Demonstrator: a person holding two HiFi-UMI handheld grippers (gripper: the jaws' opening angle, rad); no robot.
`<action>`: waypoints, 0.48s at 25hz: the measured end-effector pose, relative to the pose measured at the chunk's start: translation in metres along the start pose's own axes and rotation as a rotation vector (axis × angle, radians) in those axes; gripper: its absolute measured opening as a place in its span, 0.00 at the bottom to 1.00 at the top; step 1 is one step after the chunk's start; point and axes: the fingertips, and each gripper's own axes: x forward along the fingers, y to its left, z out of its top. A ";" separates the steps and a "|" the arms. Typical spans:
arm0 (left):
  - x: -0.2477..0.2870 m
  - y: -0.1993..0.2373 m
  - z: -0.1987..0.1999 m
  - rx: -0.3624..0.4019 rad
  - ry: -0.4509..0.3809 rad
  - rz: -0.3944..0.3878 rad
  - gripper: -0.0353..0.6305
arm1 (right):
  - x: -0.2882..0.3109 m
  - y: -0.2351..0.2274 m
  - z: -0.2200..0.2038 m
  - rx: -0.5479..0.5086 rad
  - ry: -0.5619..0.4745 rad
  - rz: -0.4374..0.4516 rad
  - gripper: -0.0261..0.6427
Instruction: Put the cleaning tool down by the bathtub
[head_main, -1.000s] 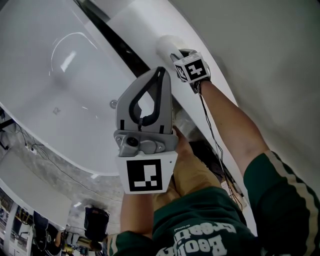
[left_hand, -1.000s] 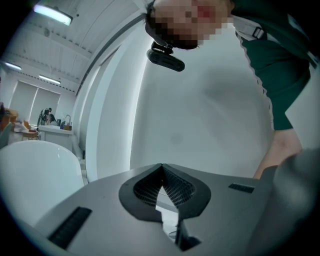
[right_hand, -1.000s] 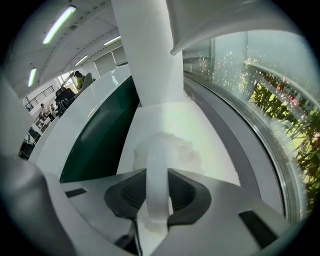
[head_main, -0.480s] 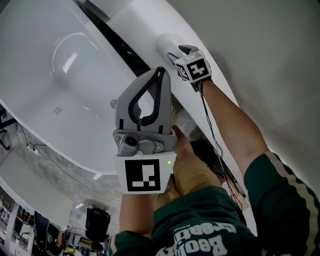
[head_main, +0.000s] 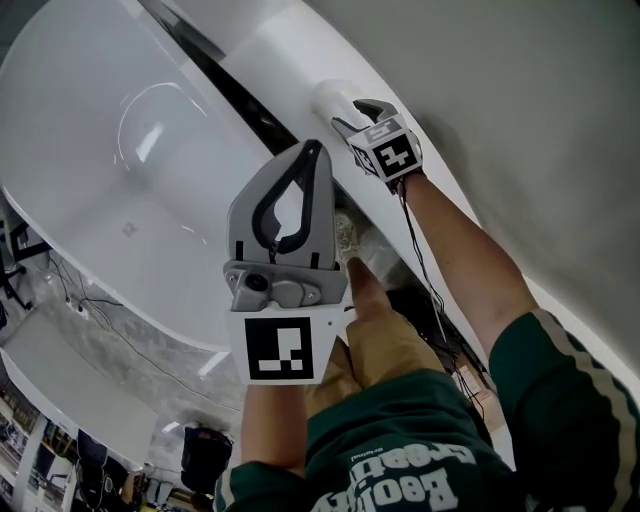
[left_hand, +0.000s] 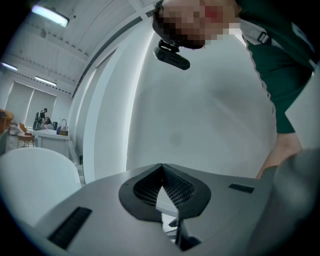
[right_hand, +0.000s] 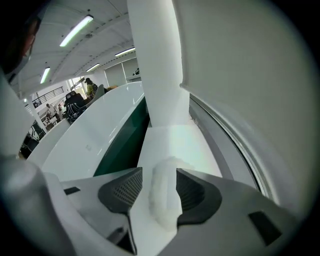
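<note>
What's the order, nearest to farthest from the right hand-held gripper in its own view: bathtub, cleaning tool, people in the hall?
1. cleaning tool, right between the parted jaws.
2. bathtub, ahead on the left, past the dark gap.
3. people, far back at the upper left.

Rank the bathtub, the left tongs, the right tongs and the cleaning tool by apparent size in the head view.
1. Bathtub.
2. Left tongs, enlarged by nearness to the camera.
3. Right tongs.
4. Cleaning tool, partly hidden, so its place below the right tongs is unsure.
</note>
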 end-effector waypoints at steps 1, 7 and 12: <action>-0.003 -0.002 0.005 0.002 -0.002 -0.001 0.06 | -0.007 0.005 0.003 -0.005 -0.013 0.006 0.36; -0.017 -0.008 0.036 0.022 -0.017 -0.027 0.06 | -0.053 0.019 0.033 0.003 -0.091 -0.009 0.36; -0.031 -0.012 0.066 0.037 -0.047 -0.053 0.06 | -0.102 0.025 0.065 -0.026 -0.185 -0.045 0.36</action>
